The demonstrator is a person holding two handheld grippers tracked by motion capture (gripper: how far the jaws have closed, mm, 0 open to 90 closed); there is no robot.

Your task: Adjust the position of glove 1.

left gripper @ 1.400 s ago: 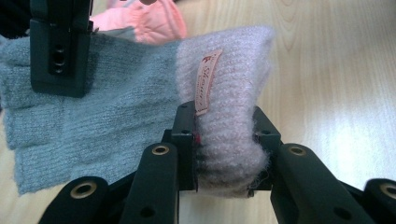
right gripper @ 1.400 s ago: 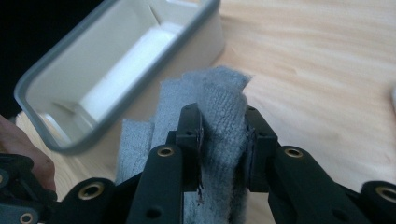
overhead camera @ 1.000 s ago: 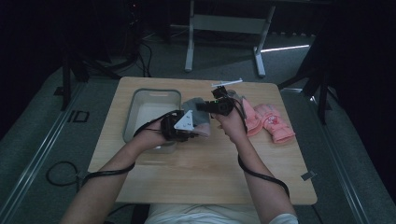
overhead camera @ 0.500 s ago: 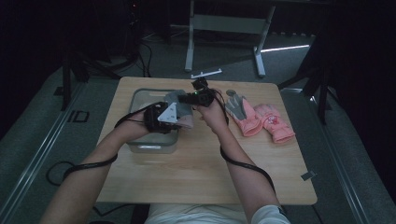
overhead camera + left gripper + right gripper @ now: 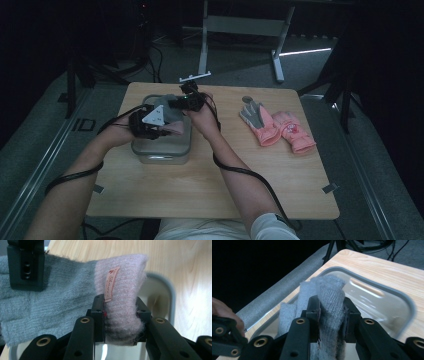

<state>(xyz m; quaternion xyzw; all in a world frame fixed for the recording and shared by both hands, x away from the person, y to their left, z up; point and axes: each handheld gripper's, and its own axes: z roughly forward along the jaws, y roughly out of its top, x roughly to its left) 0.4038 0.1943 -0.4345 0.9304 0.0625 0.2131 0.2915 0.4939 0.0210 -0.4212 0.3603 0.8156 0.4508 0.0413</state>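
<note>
A dim room surrounds the wooden tabletop [image 5: 210,190], where a grey-and-pink knit glove [image 5: 75,297] hangs stretched above the clear bin [image 5: 162,150]. The left claw [image 5: 120,315] is clenched on its pink cuff, the right claw [image 5: 331,315] on its grey finger end. Soft, light and floppy, it likely sags between grips; the thick cuff looks the surest hold.

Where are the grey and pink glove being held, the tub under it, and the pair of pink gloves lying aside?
held glove [image 5: 62,302], left gripper view, grey knit palm
tub [image 5: 162,150], high view, near wall
pink gloves [image 5: 280,127], high view, where the two meet
</note>
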